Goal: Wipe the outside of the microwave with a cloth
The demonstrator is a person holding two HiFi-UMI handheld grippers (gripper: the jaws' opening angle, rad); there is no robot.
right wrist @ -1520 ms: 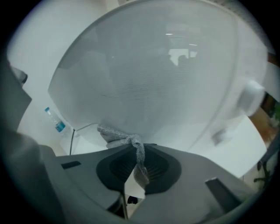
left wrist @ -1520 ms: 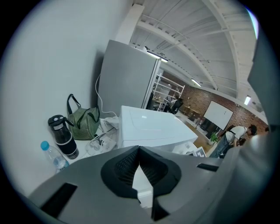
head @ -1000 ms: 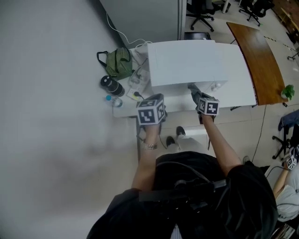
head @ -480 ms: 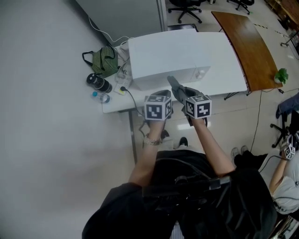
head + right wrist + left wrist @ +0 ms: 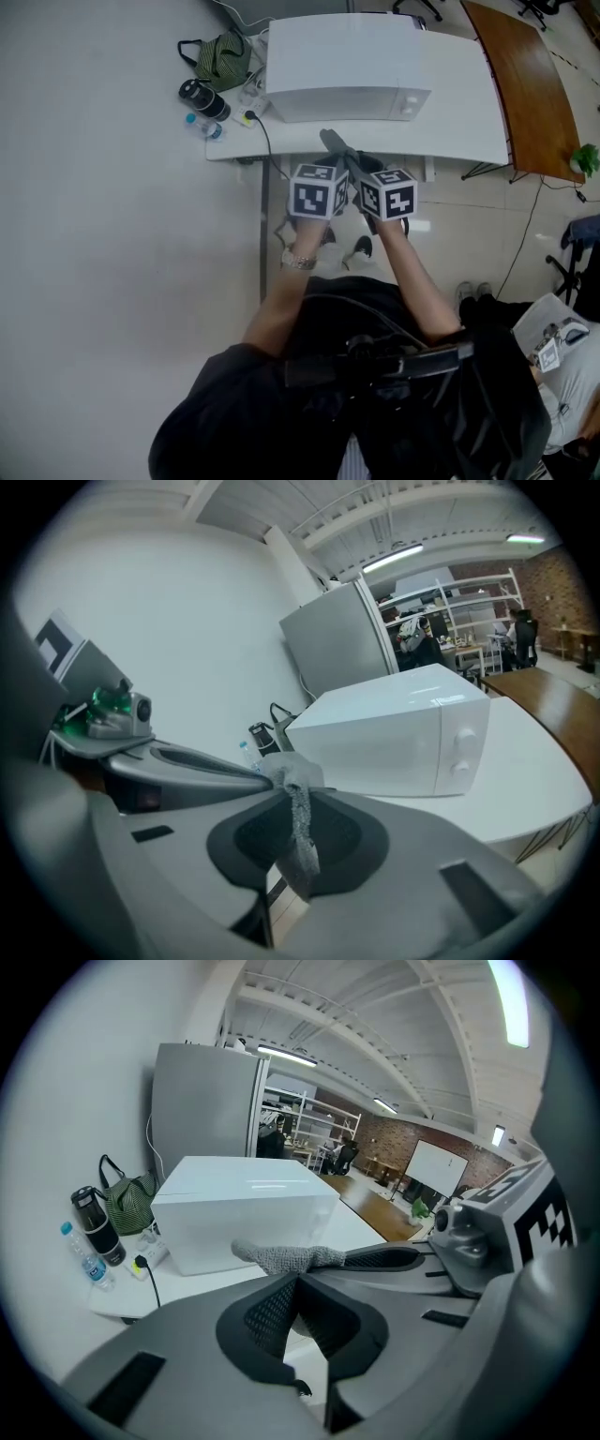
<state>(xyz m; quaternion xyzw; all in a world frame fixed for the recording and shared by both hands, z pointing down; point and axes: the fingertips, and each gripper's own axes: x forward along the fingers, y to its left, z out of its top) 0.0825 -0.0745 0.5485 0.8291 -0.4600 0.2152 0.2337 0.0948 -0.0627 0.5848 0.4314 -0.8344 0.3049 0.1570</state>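
A person stands facing a white microwave (image 5: 347, 66) that sits on a white tabletop (image 5: 459, 131), with both grippers held close together just short of the tabletop's near edge. The right gripper (image 5: 292, 791) is clenched on a grey knitted cloth (image 5: 300, 847). One strip hangs limp between the jaws and a bunched end pokes out past the tips. The left gripper (image 5: 298, 1279) has its jaws drawn together just under that bunched end, with nothing seen pinched between them. The cloth looks light, soft and floppy, likely to fold and drag on the smooth, rigid casing. A hold near its bunched middle, leaving a pad of fabric beyond the tips, seems best.
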